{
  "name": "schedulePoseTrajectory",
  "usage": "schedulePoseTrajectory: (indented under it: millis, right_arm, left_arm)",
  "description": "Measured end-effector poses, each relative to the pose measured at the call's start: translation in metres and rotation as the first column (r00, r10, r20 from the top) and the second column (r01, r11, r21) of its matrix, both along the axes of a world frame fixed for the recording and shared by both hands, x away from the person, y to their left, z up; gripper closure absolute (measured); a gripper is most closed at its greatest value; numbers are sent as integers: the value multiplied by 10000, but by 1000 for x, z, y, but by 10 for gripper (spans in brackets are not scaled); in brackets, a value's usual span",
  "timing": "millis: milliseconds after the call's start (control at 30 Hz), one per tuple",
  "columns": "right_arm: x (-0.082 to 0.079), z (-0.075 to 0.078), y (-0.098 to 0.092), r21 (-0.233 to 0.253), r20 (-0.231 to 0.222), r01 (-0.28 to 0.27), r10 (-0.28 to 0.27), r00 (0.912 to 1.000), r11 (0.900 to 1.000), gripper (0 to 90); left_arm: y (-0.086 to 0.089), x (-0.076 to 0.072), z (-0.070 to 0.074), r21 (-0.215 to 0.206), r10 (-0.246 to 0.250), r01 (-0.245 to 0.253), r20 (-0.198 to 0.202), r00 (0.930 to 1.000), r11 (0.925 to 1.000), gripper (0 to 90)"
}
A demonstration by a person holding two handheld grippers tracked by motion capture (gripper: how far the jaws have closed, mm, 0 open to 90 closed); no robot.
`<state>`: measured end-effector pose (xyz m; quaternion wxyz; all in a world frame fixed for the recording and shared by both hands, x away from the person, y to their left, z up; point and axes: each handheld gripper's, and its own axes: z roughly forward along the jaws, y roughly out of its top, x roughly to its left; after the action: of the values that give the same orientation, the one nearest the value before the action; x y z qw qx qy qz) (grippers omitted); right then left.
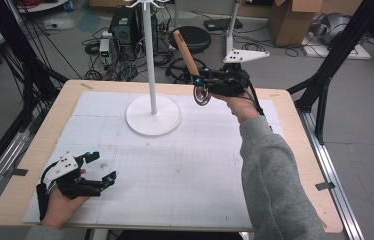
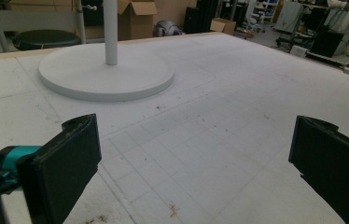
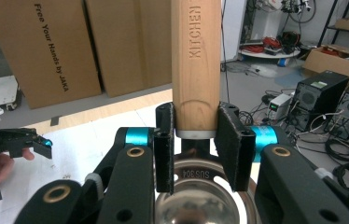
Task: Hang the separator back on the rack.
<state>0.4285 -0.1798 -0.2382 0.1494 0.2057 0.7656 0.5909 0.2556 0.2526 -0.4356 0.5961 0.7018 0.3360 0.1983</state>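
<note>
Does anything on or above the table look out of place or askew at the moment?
Nothing looks damaged or spilled. The right gripper holds a wooden-handled utensil aloft, handle tilted up and metal head hanging down, near the white stand. The left gripper rests open on the mat, which shows only small specks.

a steel-headed kitchen utensil with a pale wooden handle point(image 1: 186, 53) is held clear of the table, handle slanting toward eleven o'clock, its round shiny head point(image 1: 202, 95) lowest. the handle point(image 3: 196, 60) reads "kitchen"; the metal point(image 3: 200, 196) "sus304".
</note>
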Motion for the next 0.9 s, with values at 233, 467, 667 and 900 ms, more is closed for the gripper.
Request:
schedulePoseTrajectory:
  millis: [233, 467, 667, 900]
  right_arm:
    - [2, 4, 3, 24, 96, 22, -22, 10000, 10000, 700]
    - [6, 9, 6, 103, 168, 31, -33, 9999, 9999, 700]
    - [12, 12, 9, 266, 222, 83, -89, 9997, 9996, 700]
    - [18, 12, 14, 408, 206, 44, -52, 9998, 9992, 700]
  left_arm:
    - [1, 0, 0, -14, 9, -9, -11, 10000, 10000, 28]
    - [4, 0, -2, -76, 59, -59, -77, 10000, 10000, 28]
    - [5, -1, -1, -381, 90, -93, -74, 9999, 9992, 28]
    - [4, 0, -1, -314, -13, 11, -59, 10000, 9995, 27]
